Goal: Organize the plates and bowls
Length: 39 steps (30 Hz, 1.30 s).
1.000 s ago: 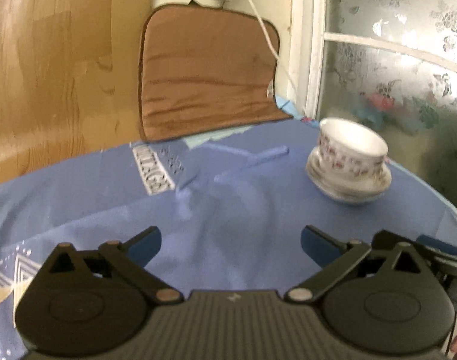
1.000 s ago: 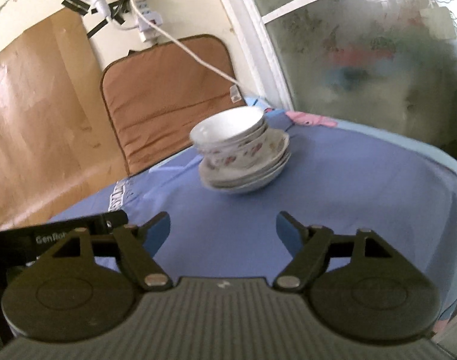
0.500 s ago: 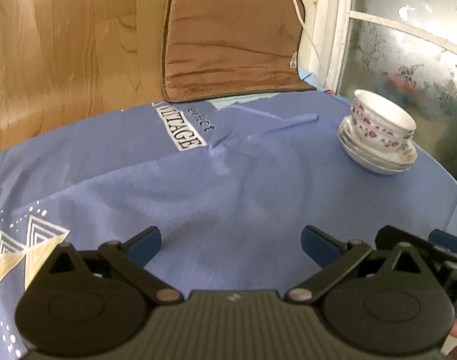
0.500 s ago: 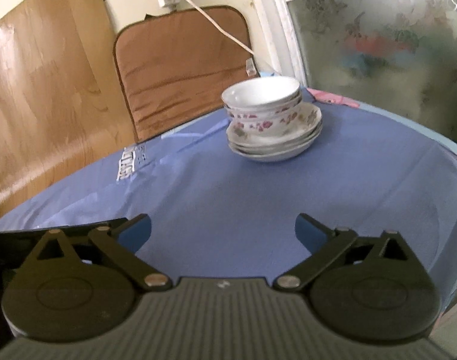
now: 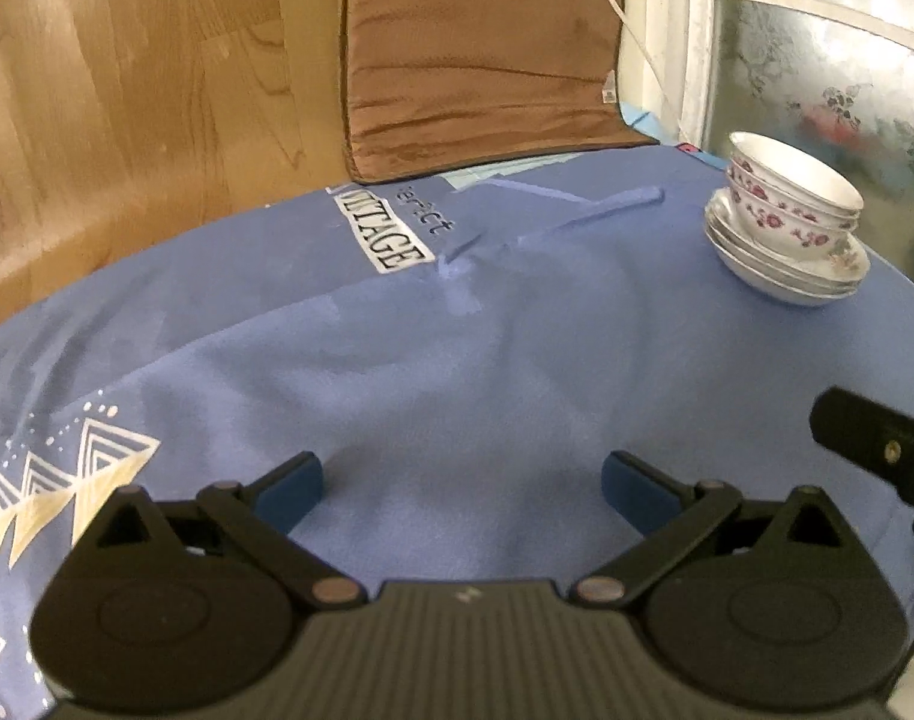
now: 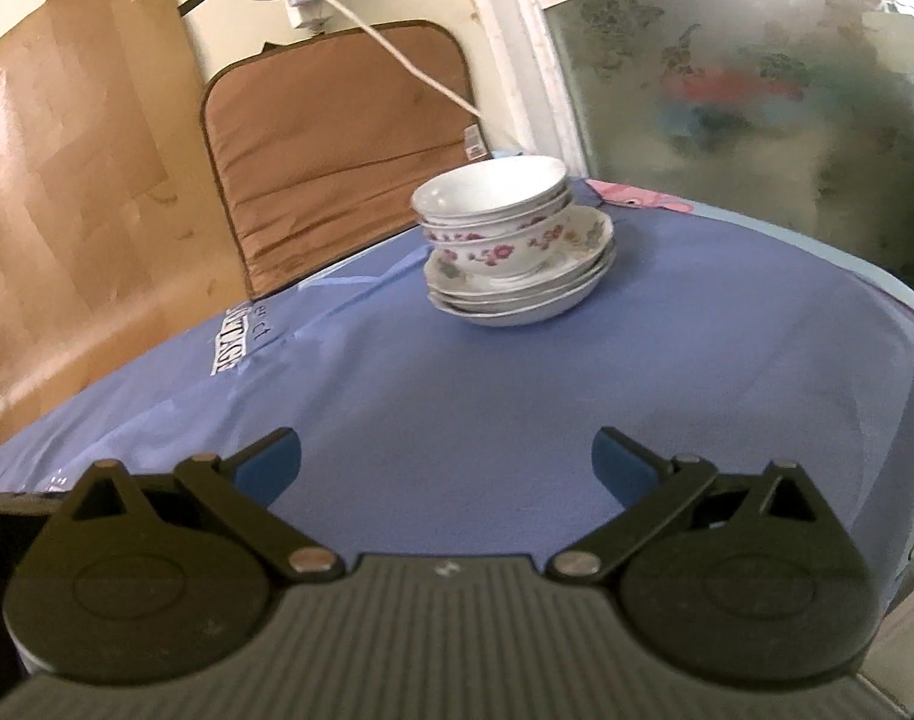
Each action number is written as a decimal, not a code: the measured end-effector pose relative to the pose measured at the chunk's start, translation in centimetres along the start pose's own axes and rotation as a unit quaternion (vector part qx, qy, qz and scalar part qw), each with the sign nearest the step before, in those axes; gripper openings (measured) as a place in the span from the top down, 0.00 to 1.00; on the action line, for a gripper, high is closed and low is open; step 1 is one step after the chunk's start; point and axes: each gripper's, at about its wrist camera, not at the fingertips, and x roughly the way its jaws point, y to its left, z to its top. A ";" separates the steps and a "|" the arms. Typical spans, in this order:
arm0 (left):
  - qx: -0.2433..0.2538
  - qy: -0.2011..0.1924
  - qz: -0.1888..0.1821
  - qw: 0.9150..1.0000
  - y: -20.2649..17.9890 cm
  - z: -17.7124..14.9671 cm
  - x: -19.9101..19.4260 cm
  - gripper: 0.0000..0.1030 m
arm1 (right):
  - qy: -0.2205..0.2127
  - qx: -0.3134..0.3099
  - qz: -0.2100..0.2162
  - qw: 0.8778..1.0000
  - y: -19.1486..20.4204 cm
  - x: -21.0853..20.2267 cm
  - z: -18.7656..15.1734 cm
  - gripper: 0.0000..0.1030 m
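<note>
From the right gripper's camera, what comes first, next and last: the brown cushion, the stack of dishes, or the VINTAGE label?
1. VINTAGE label, on the cloth, left.
2. Stack of dishes, ahead, slightly right; close to the label in distance, hard to call.
3. Brown cushion, against the wall behind.

The bowls (image 6: 497, 217) sit nested on the stack of plates (image 6: 520, 294) near the far right edge of the bench (image 6: 517, 408) (the cushion (image 6: 342, 144) stands behind its far edge).

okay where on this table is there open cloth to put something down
Bare blue cloth runs from both open grippers, left and right, up to the VINTAGE label. The only crowded spot is the far corner by the frosted window, where nested bowls sit on stacked plates.
</note>
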 end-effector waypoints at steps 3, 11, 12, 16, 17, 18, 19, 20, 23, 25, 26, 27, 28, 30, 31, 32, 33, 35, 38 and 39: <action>0.005 0.006 -0.005 1.000 -0.3 0.0 -0.3 0.00 | 0.001 0.020 0.001 1.000 -0.6 0.0 0.1 0.00; 0.003 0.012 0.000 1.000 -0.7 0.1 -0.6 0.00 | -0.016 0.033 -0.001 0.999 -1.1 -0.4 0.2 0.00; 0.002 0.014 0.002 1.000 -0.6 0.1 -0.6 0.00 | -0.015 0.032 0.000 0.999 -1.2 -0.4 0.2 0.00; -0.005 0.012 0.010 1.000 -0.5 0.2 -0.6 0.00 | -0.006 0.025 0.012 1.000 -1.2 -0.3 0.2 0.00; -0.007 0.012 0.010 1.000 -0.4 0.2 -0.7 0.00 | -0.006 0.023 0.015 1.000 -1.1 -0.4 0.1 0.00; -0.009 0.011 0.011 1.000 -0.4 0.3 -0.7 0.00 | -0.006 0.019 0.017 1.000 -1.1 -0.4 0.1 0.00; -0.011 0.009 0.012 1.000 -0.4 0.3 -0.8 0.00 | -0.007 0.016 0.018 1.000 -1.0 -0.4 0.1 0.00; -0.012 0.007 0.014 1.000 -0.3 0.3 -0.9 0.00 | -0.008 0.014 0.019 1.000 -1.0 -0.4 0.2 0.00; -0.014 -0.001 0.020 1.000 -0.4 0.4 -1.3 0.00 | -0.012 0.010 0.021 1.000 -1.0 -0.5 0.3 0.00; -0.013 -0.008 0.022 1.000 -0.5 0.5 -1.7 0.00 | -0.015 0.009 0.022 1.000 -1.0 -0.6 0.3 0.00; -0.013 -0.010 0.023 1.000 -0.5 0.5 -1.9 0.00 | -0.016 0.009 0.023 1.000 -1.1 -0.7 0.3 0.00; -0.013 -0.012 0.023 1.000 -0.6 0.6 -2.1 0.00 | -0.018 0.009 0.023 1.000 -1.1 -0.7 0.3 0.00; -0.013 -0.013 0.023 1.000 -0.6 0.6 -2.2 0.00 | -0.019 0.009 0.024 0.999 -1.1 -0.7 0.3 0.00; -0.016 -0.010 0.024 1.000 -0.6 0.8 -2.5 0.00 | -0.021 0.008 0.026 0.999 -1.1 -0.8 0.3 0.00; -0.018 -0.006 0.024 1.000 -0.6 0.8 -2.6 0.00 | -0.022 0.008 0.027 0.999 -1.1 -0.9 0.4 0.00; -0.021 -0.002 0.023 1.000 -0.5 0.9 -2.7 0.00 | -0.023 0.007 0.028 0.999 -1.1 -1.0 0.4 0.00; -0.024 0.000 0.022 0.999 -0.4 1.0 -2.8 0.00 | -0.025 0.008 0.028 0.999 -1.1 -1.1 0.5 0.00; -0.028 0.002 0.023 0.999 -0.2 1.0 -3.0 0.00 | -0.027 0.009 0.031 0.999 -1.1 -1.3 0.5 0.00; -0.031 0.004 0.029 0.999 -0.1 1.1 -3.2 0.00 | -0.029 0.013 0.038 0.999 -1.1 -1.6 0.7 0.00; -0.031 0.004 0.031 0.999 -0.1 1.1 -3.2 0.00 | -0.029 0.015 0.041 0.999 -1.1 -1.7 0.8 0.00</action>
